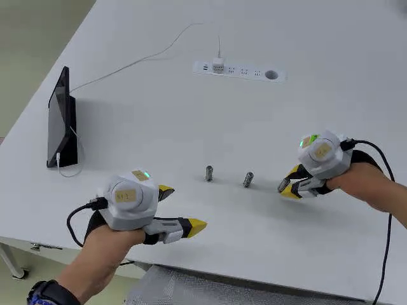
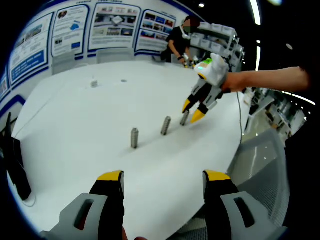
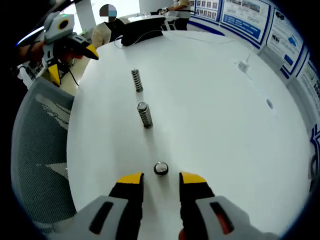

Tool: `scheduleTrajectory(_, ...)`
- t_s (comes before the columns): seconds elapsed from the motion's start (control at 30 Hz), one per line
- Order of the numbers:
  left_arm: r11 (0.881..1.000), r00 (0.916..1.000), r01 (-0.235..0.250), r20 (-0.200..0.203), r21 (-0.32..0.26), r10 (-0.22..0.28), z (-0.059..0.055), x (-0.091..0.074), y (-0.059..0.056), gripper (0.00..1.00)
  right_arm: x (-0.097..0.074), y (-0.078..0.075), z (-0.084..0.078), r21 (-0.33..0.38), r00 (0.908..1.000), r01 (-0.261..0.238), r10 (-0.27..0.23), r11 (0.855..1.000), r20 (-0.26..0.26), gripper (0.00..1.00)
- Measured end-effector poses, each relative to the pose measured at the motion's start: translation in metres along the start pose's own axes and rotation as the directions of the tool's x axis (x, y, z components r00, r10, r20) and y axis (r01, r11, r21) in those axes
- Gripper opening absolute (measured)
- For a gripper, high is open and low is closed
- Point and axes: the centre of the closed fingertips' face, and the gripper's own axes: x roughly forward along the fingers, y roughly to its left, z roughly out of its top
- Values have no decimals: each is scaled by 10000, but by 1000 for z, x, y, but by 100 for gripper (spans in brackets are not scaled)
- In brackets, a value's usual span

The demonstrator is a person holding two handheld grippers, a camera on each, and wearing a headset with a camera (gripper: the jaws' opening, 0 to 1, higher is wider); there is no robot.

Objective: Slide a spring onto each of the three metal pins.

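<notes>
— What did the bench look like?

— A white table (image 1: 267, 114), bare in the middle. The head view gave a power strip (image 1: 239, 70) at the far side and a tablet (image 1: 60, 121) standing on edge to the left. The left gripper view added posters (image 2: 115, 20) on the wall behind.

— And the pins?

— 3 in a row, upright. The first pin (image 1: 209, 173) and second pin (image 1: 248, 180) each wore a spring coiled round them. The third pin (image 1: 283, 185) stood at the right gripper (image 1: 289, 183).

— Gripped?

— No. The right gripper view looked down on its top, just ahead of the 2 jaw tips, the jaws narrowly apart and touching nothing. I couldn't tell whether it had a spring.

— The left gripper (image 1: 182, 208)?

— Near the table's front edge, well apart from the pins, jaws wide and holding nothing.
</notes>
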Motion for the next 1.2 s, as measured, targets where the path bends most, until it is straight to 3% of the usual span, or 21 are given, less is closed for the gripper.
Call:
scheduleTrajectory(0.13, 10000, 10000, 7, 29, 40, -7, 1, -1, 1, 65, -7, 2, -10, 1065, 9984, 319, -368, 9938, 440, 40)
scheduleTrajectory(0.3, 10000, 10000, 44, 89, 67, -44, 4, -1, 1, 65, -16, 6, -17, 2284, 9894, 622, -902, 9716, 1139, 43)
scheduleTrajectory(0.5, 9998, 9997, 174, 142, 129, -175, 8, 1, -3, 65, -25, 8, -19, 3748, 9665, 642, -1511, 9249, 2076, 45)
scheduleTrajectory(0.63, 9996, 9996, 236, 136, 175, -238, 8, 2, -4, 65, -29, 12, -17, 4142, 9556, 717, -1815, 9074, 2320, 45)
scheduleTrajectory(0.83, 9998, 9997, 138, 219, 118, -141, 10, 3, 0, 66, -34, 20, -11, 5332, 9198, 396, -2394, 8451, 3110, 55)
scheduleTrajectory(1.0, 10000, 9996, 35, 293, 36, -36, 12, 3, 6, 67, -36, 27, -10, 5500, 9075, 239, -2489, 8348, 3384, 56)
scheduleTrajectory(1.2, 10000, 9991, -16, 429, -65, 19, 13, 4, 9, 67, -42, 36, -1, 5628, 8870, 72, -2652, 8266, 3781, 66)
